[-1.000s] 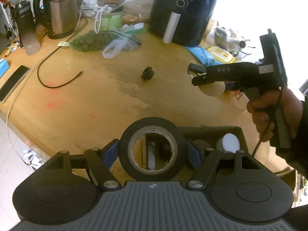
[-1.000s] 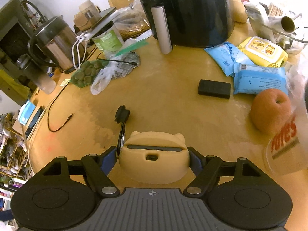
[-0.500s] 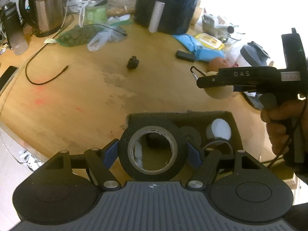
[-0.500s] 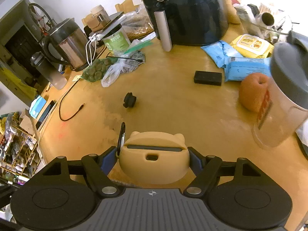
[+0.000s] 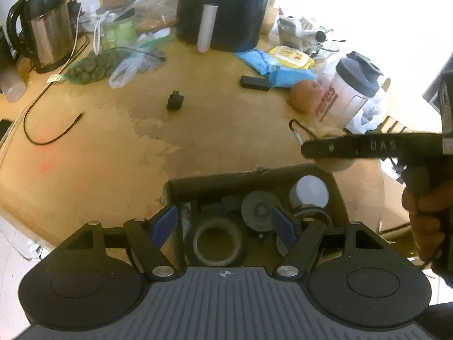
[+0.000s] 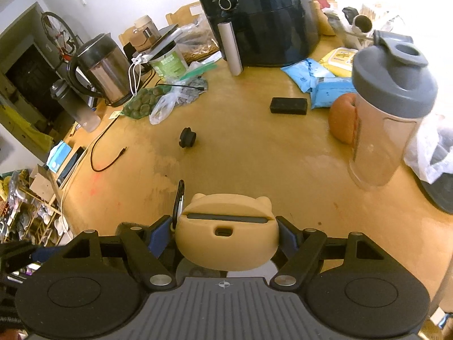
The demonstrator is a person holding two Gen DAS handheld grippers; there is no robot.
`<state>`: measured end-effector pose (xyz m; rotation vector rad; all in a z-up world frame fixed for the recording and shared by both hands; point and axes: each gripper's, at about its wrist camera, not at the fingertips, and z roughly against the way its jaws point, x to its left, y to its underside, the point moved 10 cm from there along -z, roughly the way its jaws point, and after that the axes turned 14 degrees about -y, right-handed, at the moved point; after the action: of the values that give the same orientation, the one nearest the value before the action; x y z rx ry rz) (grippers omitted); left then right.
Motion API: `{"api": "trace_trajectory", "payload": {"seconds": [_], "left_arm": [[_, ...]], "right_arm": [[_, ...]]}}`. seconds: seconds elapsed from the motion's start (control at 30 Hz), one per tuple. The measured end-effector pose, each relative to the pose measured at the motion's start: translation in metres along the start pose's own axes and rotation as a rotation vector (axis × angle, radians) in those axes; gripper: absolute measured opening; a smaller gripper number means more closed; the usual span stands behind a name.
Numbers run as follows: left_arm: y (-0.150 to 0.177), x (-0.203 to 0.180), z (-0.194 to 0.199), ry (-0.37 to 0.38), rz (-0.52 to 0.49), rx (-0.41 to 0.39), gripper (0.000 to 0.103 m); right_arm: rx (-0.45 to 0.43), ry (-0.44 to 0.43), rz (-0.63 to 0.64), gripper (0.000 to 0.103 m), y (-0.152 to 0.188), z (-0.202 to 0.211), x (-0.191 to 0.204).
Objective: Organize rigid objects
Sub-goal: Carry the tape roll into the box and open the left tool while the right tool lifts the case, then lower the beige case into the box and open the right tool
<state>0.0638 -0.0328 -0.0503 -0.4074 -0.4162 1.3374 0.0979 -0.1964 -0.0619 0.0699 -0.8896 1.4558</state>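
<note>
My left gripper point(image 5: 223, 226) is open above a dark open box point(image 5: 215, 182) at the table's near edge. A black tape roll point(image 5: 216, 242) lies in the box below the jaws, beside a grey disc point(image 5: 259, 209) and a white-lidded jar point(image 5: 308, 192). My right gripper point(image 6: 226, 235) is shut on a tan bear-shaped earbud case point(image 6: 226, 238) with a carabiner point(image 6: 178, 201). In the left wrist view the right gripper point(image 5: 317, 148) hovers over the box's right rim. A small black knob point(image 5: 175, 100) and a black bar point(image 5: 254, 82) lie on the table.
A black air fryer point(image 5: 223, 8), kettle point(image 5: 48, 28), wipe packs point(image 5: 283, 62), an apple point(image 5: 305, 96) and a shaker bottle point(image 6: 388, 113) stand at the back and right. A bag of green items point(image 5: 93, 65) and a black cable point(image 5: 48, 133) lie left.
My left gripper has opened and the tape roll has dropped into the box. My right gripper with the tan case has moved nearer, over the box's right side.
</note>
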Motion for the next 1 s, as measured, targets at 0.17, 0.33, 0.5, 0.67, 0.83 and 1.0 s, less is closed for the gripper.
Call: {"api": "trace_trajectory", "payload": {"seconds": [0.17,0.33,0.5,0.67,0.83,1.0], "left_arm": [[0.0,-0.005,0.001,0.002,-0.011,0.003,0.073],[0.003,-0.007,0.0,-0.012,-0.011,0.017,0.073],[0.008,-0.008,0.001,-0.028,-0.012,0.032,0.073],[0.014,-0.006,0.001,-0.05,-0.005,0.046,0.073],[0.019,-0.001,0.003,-0.074,0.01,0.055,0.073],[0.025,0.007,0.005,-0.094,0.038,0.059,0.073]], "right_arm": [[-0.003,0.004,-0.019,0.079,0.01,0.01,-0.003],[-0.003,0.006,-0.021,0.079,0.019,0.018,-0.005],[0.004,0.005,-0.025,0.079,0.03,0.024,-0.007],[0.01,0.0,-0.023,0.079,0.037,0.027,-0.005],[0.027,0.0,-0.002,0.079,0.042,0.026,0.0],[0.045,-0.011,0.018,0.079,0.047,0.023,0.006]]}}
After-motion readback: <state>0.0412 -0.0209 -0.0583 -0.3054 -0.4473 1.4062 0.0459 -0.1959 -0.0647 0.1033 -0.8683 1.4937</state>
